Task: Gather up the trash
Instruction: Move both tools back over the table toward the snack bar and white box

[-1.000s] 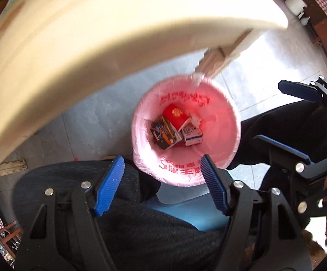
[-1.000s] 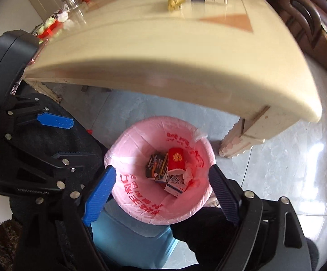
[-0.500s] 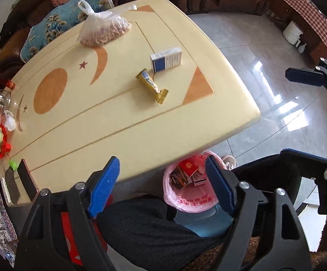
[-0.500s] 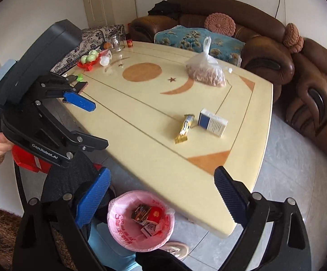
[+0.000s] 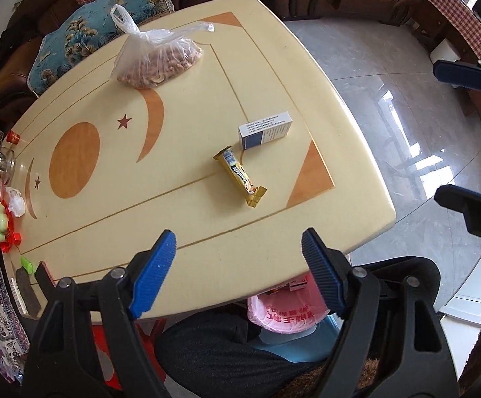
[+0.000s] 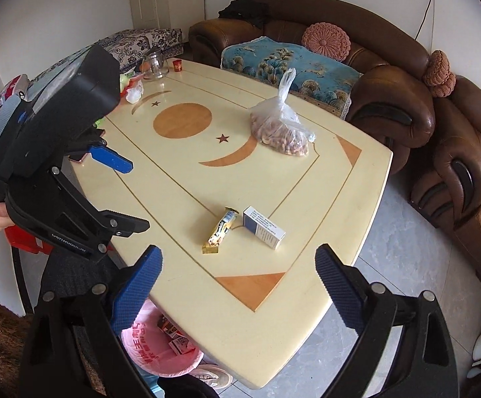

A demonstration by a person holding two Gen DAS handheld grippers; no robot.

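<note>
While only the right view shows the sofa [image 6: 389, 76], both show the wrapper [image 5: 240, 175].

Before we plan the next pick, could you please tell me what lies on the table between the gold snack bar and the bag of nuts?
Nothing: only bare tabletop with its inlaid crescent separates the snack bar from the bag of nuts, clearest in the right wrist view.

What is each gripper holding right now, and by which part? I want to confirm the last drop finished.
Nothing is held. The left gripper and right gripper both hang open over the table, with nothing between their fingers.
</note>
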